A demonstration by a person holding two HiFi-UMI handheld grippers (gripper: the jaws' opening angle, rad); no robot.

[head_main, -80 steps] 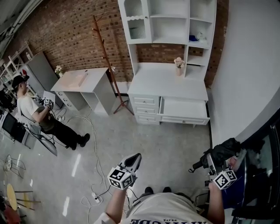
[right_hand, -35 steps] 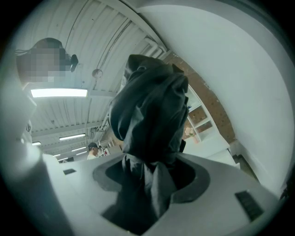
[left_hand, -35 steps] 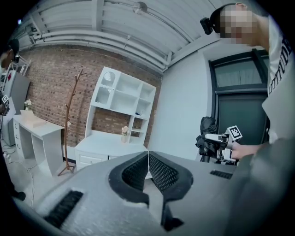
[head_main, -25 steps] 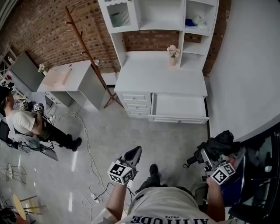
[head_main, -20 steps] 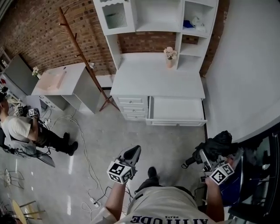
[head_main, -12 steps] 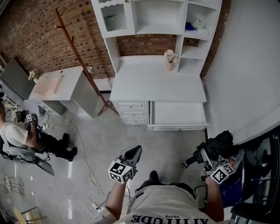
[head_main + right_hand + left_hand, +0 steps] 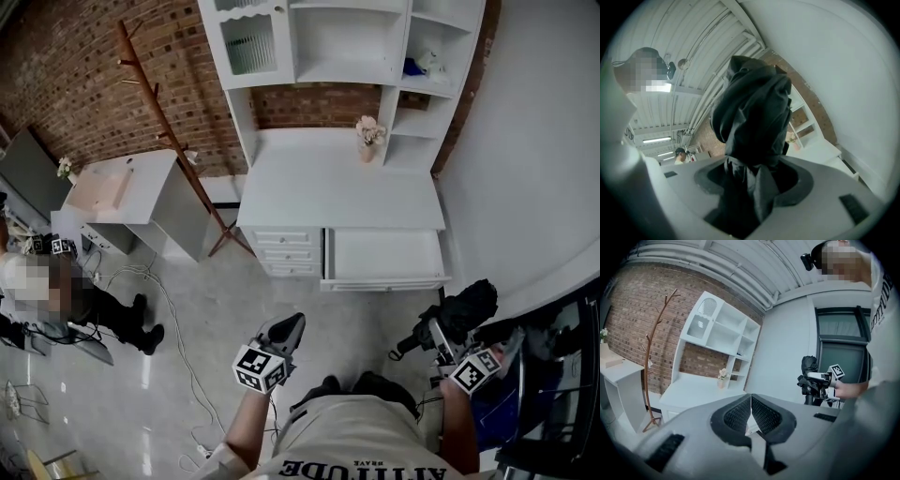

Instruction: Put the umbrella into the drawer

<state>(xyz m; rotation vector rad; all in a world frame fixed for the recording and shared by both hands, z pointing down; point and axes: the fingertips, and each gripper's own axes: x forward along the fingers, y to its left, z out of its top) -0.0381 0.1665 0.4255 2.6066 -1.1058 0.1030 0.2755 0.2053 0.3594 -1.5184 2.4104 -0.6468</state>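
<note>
A folded black umbrella (image 7: 461,311) is clamped in the right claw (image 7: 439,336) at the lower right of the head view, its fabric bunched above the jaws. The left claw (image 7: 292,323), at lower centre, is closed on nothing. At mid-frame a drawer (image 7: 384,255) stands pulled out beneath the white desk (image 7: 337,192), well apart from the umbrella.

Holds left gripper (image 7: 292,322) at near left, forearm stretched forward, jaws pressed together with nothing between. Holds right gripper (image 7: 434,334) at near right, forearm likewise forward, jaws clamped on the folded umbrella (image 7: 466,307).
</note>
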